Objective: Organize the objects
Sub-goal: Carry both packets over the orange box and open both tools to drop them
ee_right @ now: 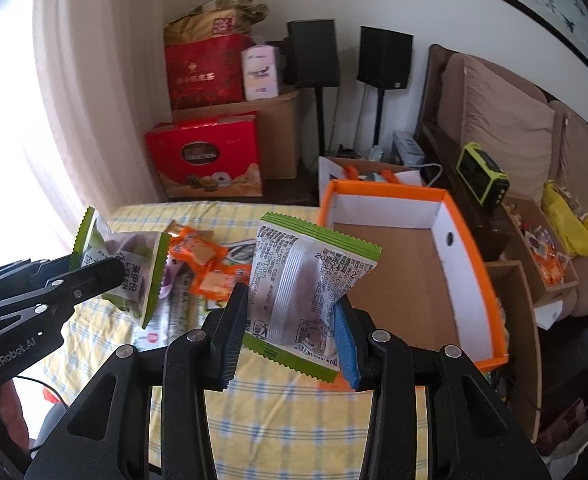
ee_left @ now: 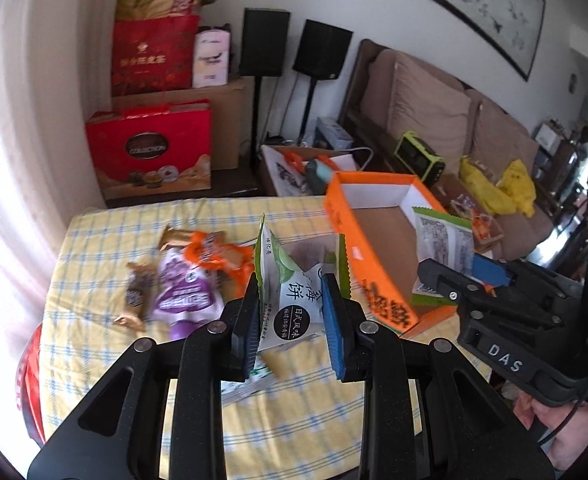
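My left gripper [ee_left: 291, 312] is shut on a green-edged white snack packet [ee_left: 298, 276] and holds it above the yellow checked tablecloth [ee_left: 93, 240]. My right gripper [ee_right: 289, 332] is shut on a like green-edged packet [ee_right: 310, 292], its printed back showing, in front of the open orange box [ee_right: 470, 272]. The box has a bare cardboard floor. In the left wrist view the right gripper [ee_left: 450, 276] holds its packet [ee_left: 442, 240] over the box [ee_left: 358, 236]. In the right wrist view the left gripper [ee_right: 105, 276] and its packet [ee_right: 133, 272] hang at left.
Loose snacks lie on the cloth: a purple packet [ee_left: 185, 288], orange packets [ee_left: 213, 252] and brown-wrapped sweets [ee_left: 137, 292]. Red gift boxes [ee_left: 149, 148] and speakers [ee_left: 263, 42] stand behind the table. A sofa [ee_left: 426, 108] and cardboard boxes with snacks [ee_right: 534, 264] are on the right.
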